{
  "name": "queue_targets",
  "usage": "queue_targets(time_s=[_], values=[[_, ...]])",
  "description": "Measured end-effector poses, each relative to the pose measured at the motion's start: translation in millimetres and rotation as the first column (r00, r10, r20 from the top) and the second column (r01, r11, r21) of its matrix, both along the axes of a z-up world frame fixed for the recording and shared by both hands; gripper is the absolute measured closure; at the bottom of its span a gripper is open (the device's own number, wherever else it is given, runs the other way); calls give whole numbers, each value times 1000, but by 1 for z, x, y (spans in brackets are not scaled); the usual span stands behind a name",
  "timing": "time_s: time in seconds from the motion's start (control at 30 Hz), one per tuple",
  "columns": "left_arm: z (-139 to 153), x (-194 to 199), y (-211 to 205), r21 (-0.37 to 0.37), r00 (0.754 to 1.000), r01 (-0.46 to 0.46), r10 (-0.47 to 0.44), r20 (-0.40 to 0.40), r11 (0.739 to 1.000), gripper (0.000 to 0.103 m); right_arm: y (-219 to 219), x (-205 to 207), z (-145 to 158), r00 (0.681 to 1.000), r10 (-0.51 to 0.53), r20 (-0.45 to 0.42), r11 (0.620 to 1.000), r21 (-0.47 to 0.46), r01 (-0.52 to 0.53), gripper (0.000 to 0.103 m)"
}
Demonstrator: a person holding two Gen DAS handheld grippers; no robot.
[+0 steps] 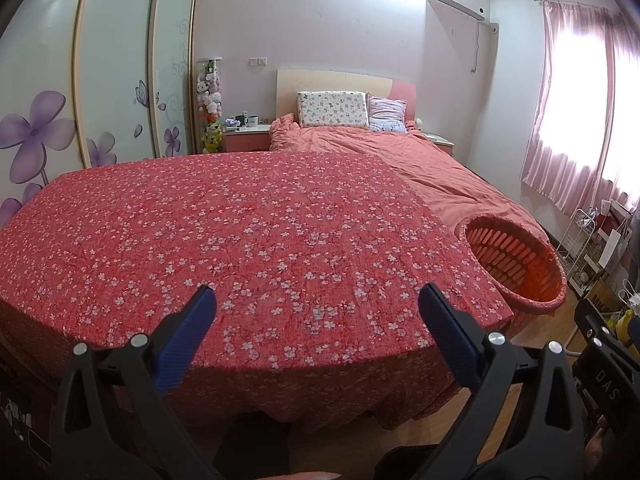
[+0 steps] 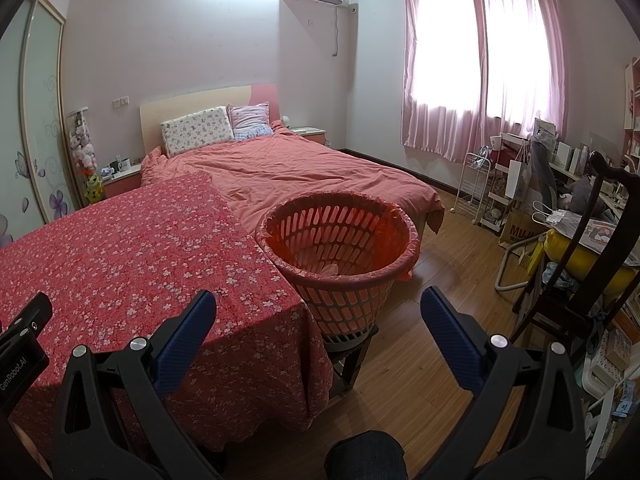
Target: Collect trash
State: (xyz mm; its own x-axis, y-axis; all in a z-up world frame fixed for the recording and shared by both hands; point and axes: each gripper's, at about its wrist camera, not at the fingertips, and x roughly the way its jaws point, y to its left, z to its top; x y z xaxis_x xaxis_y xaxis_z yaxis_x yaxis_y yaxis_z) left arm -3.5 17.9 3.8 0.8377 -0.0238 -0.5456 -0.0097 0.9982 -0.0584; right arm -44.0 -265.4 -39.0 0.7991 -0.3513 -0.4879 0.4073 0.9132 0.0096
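Left tongs (image 1: 316,304) and right tongs (image 2: 318,308) both stand with their blue-padded jaws spread wide and nothing between them. The left tongs hover over the near edge of a bench (image 1: 240,232) draped in a red cloth with small white flowers; the cloth's top shows no loose objects in either view. The right tongs are held over the bench's right corner and the wooden floor (image 2: 432,280) beside it. The task's receptacle — an orange slotted basket (image 2: 340,248) lined with a thin pink bag — stands just beside the bench's right edge, raised on a dark stool (image 2: 348,356), its rim about level with the bench top; a pale crumpled scrap (image 2: 330,269) lies inside it, too indistinct to identify. Beyond bench and basket lies a bed (image 2: 300,172) with a salmon cover and two pillows against a headboard. At far right stand a dark wooden chair (image 2: 600,248) and cluttered shelving — beneath pink curtains (image 2: 480,80) over a bright window.
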Motion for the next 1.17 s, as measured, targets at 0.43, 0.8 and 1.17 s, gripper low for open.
queue_targets(time_s=[0.43,0.8,1.17], values=[[0,0,0,0,1000,0,0,0,1000,4,0,0,0,1000,0,0,1000,0,0,2],[-3,-2,1,5,1000,-2,2,0,1000,4,0,-1,0,1000,0,0,1000,0,0,2],[-3,0,5,-3,1000,2,-2,-11,1000,4,0,0,0,1000,1,0,1000,0,-1,2]])
